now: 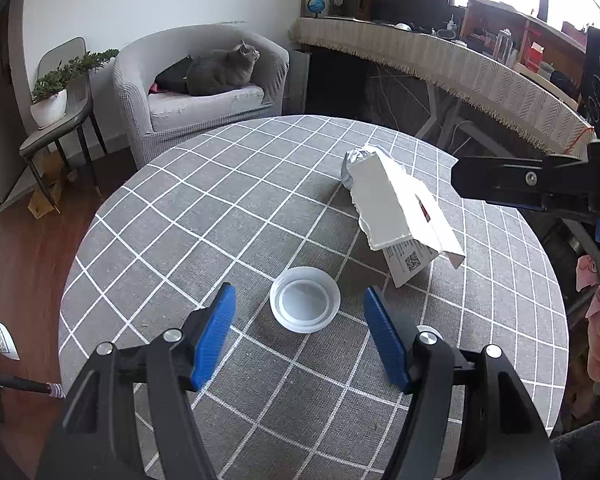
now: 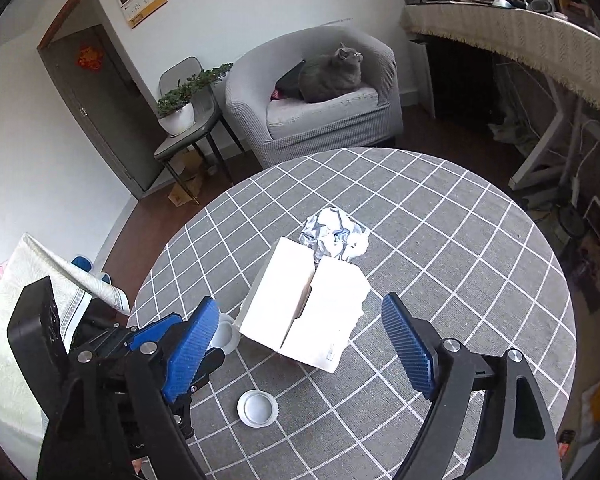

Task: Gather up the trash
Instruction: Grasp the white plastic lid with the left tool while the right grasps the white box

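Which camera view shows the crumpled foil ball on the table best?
The right wrist view shows it best: the crumpled foil ball lies in the open behind the torn white box, nearly all visible. In the left wrist view the same box covers most of it; only a small silver part shows at the box's far end.

Left gripper (image 1: 300,334): two black plastic arms, round silver screws at joints, blue ribbed pads (image 1: 215,334) on inner faces. Right gripper (image 2: 302,346): same build, black arms, silver screws, blue ribbed pads (image 2: 407,346).
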`<act>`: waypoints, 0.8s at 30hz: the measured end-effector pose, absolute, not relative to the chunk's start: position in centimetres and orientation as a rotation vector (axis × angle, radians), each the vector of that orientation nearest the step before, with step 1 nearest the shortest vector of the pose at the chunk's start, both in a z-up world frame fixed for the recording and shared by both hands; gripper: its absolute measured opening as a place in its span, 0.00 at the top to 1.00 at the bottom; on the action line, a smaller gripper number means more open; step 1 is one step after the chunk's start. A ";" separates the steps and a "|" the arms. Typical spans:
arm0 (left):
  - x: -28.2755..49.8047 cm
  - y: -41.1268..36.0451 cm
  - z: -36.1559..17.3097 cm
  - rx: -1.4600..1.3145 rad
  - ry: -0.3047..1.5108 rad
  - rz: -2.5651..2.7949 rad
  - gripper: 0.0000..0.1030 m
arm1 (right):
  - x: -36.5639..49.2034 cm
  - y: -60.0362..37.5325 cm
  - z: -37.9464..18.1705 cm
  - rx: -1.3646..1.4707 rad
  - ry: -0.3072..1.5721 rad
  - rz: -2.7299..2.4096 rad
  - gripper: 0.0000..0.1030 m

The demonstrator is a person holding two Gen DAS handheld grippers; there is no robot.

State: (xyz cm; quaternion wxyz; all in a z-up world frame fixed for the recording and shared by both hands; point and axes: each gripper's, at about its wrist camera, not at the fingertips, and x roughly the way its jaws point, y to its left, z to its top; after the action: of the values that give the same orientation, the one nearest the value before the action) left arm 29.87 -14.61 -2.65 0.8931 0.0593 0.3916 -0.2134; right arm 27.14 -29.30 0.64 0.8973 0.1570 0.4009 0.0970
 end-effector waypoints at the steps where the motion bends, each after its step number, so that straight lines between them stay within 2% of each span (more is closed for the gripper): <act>1: 30.0 -14.9 -2.8 0.140 0.816 -0.440 0.34 | 27.2 -29.5 0.4 0.341 0.837 0.201 0.18; 3: 30.2 -15.4 -3.1 0.149 0.827 -0.440 0.37 | 27.4 -29.6 0.2 0.358 0.848 0.195 0.17; 6: 30.6 -15.4 -3.7 0.147 0.856 -0.436 0.59 | 27.6 -29.7 -0.1 0.376 0.863 0.192 0.17; 24: 29.7 -13.4 -2.3 0.076 0.827 -0.473 0.59 | 29.2 -28.3 -1.3 0.392 0.903 0.155 0.15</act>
State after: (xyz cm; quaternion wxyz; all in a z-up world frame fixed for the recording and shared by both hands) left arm 29.69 -13.37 -2.32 0.8880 0.0364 0.3980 -0.2274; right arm 29.16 -28.32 -1.25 0.8785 0.1878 0.4329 0.0744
